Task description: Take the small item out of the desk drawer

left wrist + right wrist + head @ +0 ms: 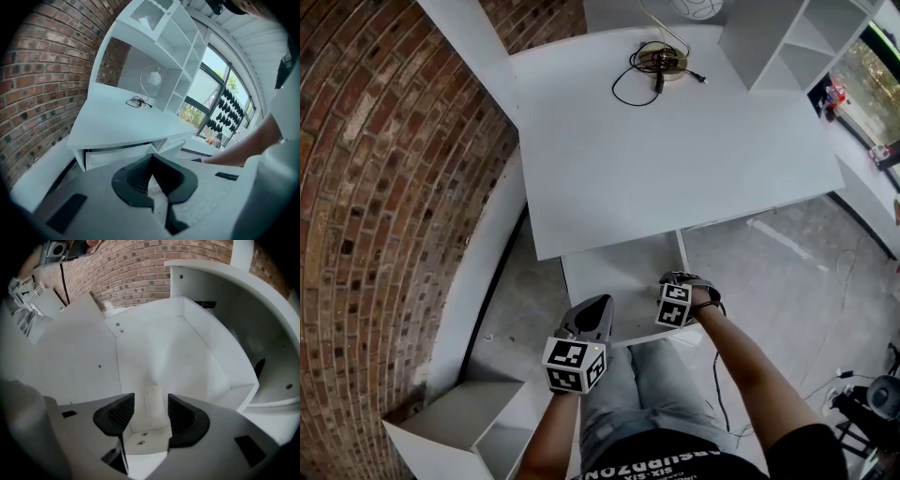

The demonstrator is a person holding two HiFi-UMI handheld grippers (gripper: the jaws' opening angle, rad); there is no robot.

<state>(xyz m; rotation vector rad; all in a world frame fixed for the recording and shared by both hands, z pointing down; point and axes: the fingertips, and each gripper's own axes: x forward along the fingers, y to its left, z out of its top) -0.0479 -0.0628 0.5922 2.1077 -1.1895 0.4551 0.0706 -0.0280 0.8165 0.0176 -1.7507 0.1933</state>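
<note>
At far left, brick wall (384,187), beside it a white desk (675,159). Under the desk's front edge, drawer (623,272) pulled open. At its near left corner, left gripper (153,157) closed, tips touching, nothing held. Further right, right gripper (151,399) down in the drawer, jaws apart, small white item (153,406) lying flat on the drawer floor between them, clear of both pads

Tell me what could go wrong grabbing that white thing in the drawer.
The small white item is flat and blends with the drawer floor, so the open right hand-held gripper may slip off it or scrape the floor. The desktop overhangs part of the drawer; lifting up could bump it.
</note>
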